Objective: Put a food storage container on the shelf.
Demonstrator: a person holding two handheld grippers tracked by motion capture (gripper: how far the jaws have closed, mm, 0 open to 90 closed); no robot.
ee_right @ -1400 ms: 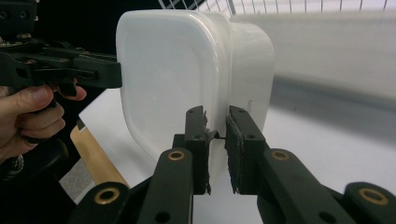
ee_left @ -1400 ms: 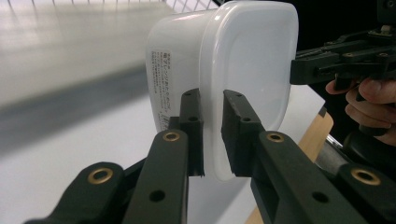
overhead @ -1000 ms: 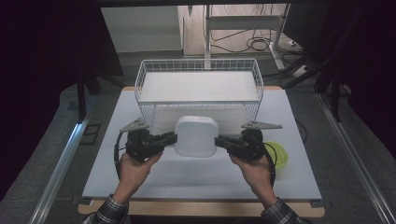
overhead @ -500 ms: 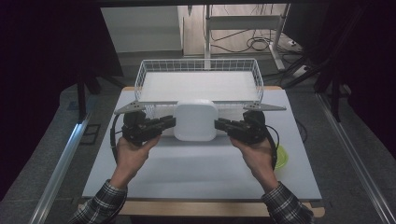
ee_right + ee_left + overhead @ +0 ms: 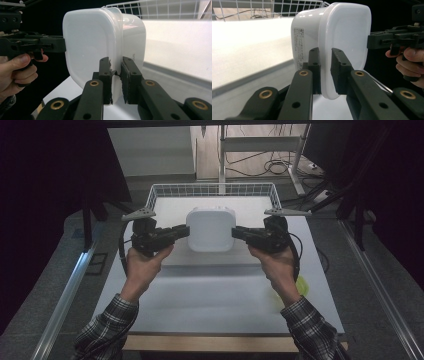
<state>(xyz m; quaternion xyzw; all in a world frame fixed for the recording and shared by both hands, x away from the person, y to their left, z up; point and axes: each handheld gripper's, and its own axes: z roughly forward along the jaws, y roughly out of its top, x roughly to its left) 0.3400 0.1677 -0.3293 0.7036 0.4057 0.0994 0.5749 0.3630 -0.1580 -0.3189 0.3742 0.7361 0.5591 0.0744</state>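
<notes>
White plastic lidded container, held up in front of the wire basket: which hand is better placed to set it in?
Neither, judging by the grips: the left gripper and right gripper each clamp one side rim of the white plastic lidded container, level and symmetric. Both should probably carry it together over the white wire basket.

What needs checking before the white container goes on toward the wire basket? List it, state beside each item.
1. Left tool clamped on the rim of the white container: ok, pads on either side of the lid edge.
2. Right tool clamped on the opposite rim: ok.
3. Container off the table: ok, held in the air between both tools.
4. Container level: ok in the high view, lid facing up.
5. Lid fully seated: cannot tell.
6. Wire basket free inside: ok for the floor that shows; the part behind the container is hidden.
</notes>
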